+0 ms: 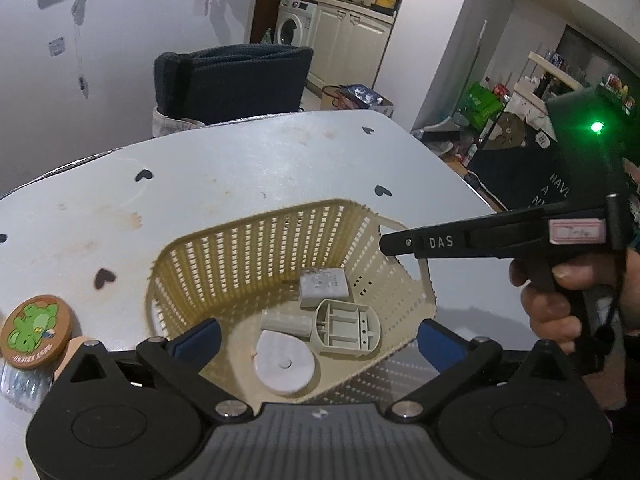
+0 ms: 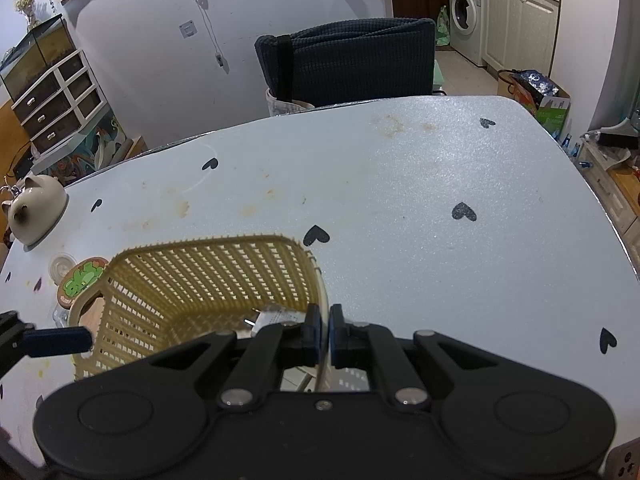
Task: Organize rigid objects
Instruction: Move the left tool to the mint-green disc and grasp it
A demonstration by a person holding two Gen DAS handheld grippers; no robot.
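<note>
A cream plastic basket (image 1: 256,256) with lattice walls sits on the table (image 1: 248,168), toward its near edge. Inside lie a grey box (image 1: 325,287), an open grey battery case (image 1: 347,326), a white cylinder (image 1: 286,323) and a white disc (image 1: 285,364), all close together on the basket floor. The left gripper (image 1: 320,338) hangs over the basket's near wall with its blue pads (image 1: 200,338) wide apart, holding nothing. The right gripper (image 2: 325,334) has its jaws closed on the basket's right rim, the thin wall pinched between the pads. Just left of the basket lies a round brown coaster (image 1: 36,332) with a green figure, touching or nearly touching the basket wall in the right wrist view. The table is pale blue-grey with black heart marks (image 2: 464,212) and brownish stains. At its left edge stands a pale ceramic pot (image 2: 36,210). A dark chair (image 2: 348,64) stands at the far edge, and a washer (image 2: 466,16) shows through the doorway beyond.
</note>
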